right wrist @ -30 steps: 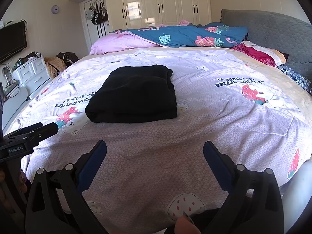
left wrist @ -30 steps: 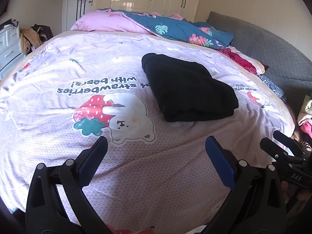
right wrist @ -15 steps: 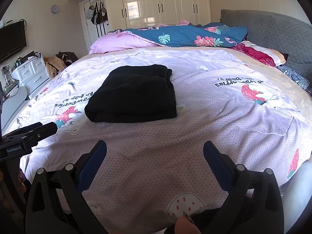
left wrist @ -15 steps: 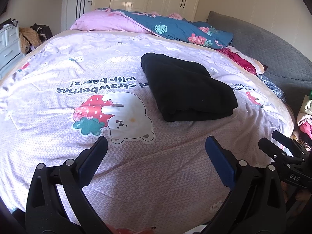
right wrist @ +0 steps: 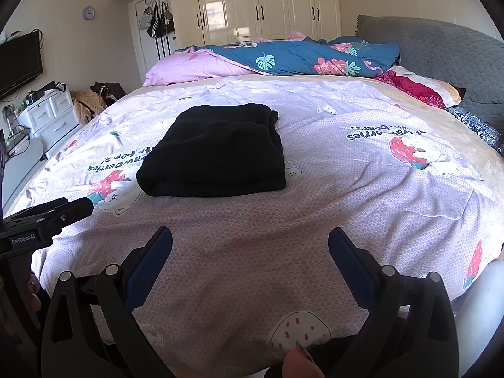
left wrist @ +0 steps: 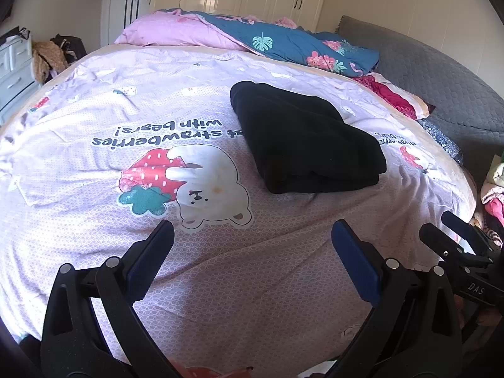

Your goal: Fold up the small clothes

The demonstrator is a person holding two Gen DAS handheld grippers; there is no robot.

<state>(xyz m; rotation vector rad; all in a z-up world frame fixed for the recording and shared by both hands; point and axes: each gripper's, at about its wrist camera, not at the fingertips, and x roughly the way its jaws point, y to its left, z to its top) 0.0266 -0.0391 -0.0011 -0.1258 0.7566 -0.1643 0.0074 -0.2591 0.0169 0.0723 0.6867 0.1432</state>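
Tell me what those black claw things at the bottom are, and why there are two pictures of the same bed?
They are grabbing tools, one in each of a person's hands. Each tool carries a small camera looking out between its jaws, so you get two pictures: one from the left gripper, one from the right gripper. Both have their jaws wide open and hold nothing. On the bed's lilac bear-print cover lies one black garment, already folded. The other tool peeks in at each picture's edge.

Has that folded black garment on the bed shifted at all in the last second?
No. The black garment sits in the same spot against the upside-down lettering printed on the bedsheet.
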